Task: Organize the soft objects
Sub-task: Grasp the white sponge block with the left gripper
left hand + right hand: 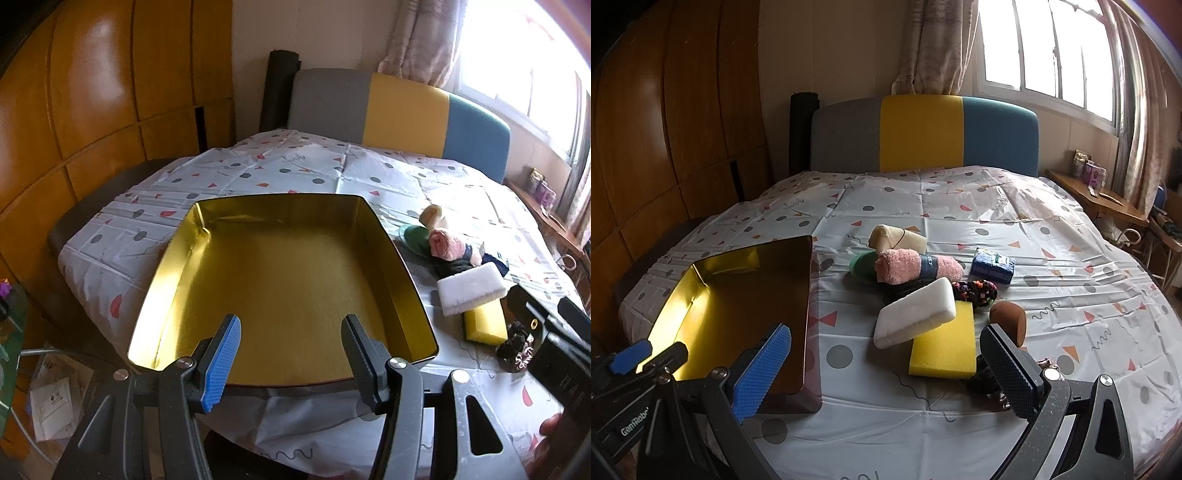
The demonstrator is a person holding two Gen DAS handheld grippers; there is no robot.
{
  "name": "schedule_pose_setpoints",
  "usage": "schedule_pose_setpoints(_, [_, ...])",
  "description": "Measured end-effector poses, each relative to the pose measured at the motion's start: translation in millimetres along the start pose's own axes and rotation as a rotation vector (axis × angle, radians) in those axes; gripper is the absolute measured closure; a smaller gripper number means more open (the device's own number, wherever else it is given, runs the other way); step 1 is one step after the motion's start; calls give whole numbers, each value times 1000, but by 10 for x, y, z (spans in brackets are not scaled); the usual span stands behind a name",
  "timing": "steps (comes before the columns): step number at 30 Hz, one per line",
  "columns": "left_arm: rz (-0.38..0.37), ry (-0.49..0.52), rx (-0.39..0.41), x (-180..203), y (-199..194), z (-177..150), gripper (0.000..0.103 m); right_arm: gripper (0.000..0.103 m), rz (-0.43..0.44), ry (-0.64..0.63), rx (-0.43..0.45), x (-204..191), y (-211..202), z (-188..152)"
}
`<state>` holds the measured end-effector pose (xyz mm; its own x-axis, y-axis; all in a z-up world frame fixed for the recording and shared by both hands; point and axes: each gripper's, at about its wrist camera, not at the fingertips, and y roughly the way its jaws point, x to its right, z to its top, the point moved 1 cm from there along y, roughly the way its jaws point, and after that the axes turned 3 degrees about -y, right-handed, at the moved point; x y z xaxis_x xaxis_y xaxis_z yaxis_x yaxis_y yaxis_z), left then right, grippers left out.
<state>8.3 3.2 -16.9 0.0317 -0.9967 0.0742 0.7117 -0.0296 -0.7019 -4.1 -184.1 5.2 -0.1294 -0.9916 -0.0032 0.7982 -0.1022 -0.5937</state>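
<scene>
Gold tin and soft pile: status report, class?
Left claw open over gold tin. Right claw open, facing white sponge on yellow sponge. Nothing blocking.

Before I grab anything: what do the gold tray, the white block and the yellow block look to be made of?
Gold tray: likely thin metal, brushed glossy gold inside, with mirror-like reflections on its walls. White block: probably a dense foam sponge, matte, rounded edges. Yellow block: seems an open-cell foam sponge, matte, slightly porous, square-cut.
</scene>
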Motion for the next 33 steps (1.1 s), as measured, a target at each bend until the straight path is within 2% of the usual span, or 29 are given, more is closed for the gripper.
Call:
schedule_pose_setpoints(2, [-53, 9, -9, 20, 2, 6, 42, 0, 9, 20, 5, 111, 2, 26])
schedule_pose_setpoints(6, [-243, 64, -15, 133, -22, 45, 28, 0, 19, 120, -3, 564, 50, 108])
schedule_pose_setpoints(10, [-300, 143, 0, 393, -46, 149, 28, 0, -23, 218, -25, 1141, 134, 166])
schedule_pose_setpoints(13, [-343, 207, -27, 635, -2, 212, 28, 0, -69, 276, -54, 1574, 241, 151])
schedule_pose_setpoints(19, [-385, 389, -114, 1171, 220, 252, 28, 0, -121, 423, -80, 2212, 432, -98])
schedule_pose_setpoints(22, [-427, 451, -157, 1425, 327, 256, 26, 0, -79, 542, -94, 2404, 485, -179])
schedule_pose_setpoints(23, [-434, 468, -182, 1523, 385, 252, 22, 0, -76, 561, -90, 2451, 490, -190])
schedule_pose_setpoints(25, [-423, 490, -202, 1685, 464, 234, 21, 0, -83, 570, -96, 2494, 490, -213])
schedule_pose_setpoints(29, [-400, 535, -191, 2031, 626, 165, 20, 0, -47, 576, -114, 2462, 525, -218])
schedule_pose_setpoints(33, [-383, 527, -210, 2224, 872, 136, 17, 0, -25, 557, -112, 2418, 543, -192])
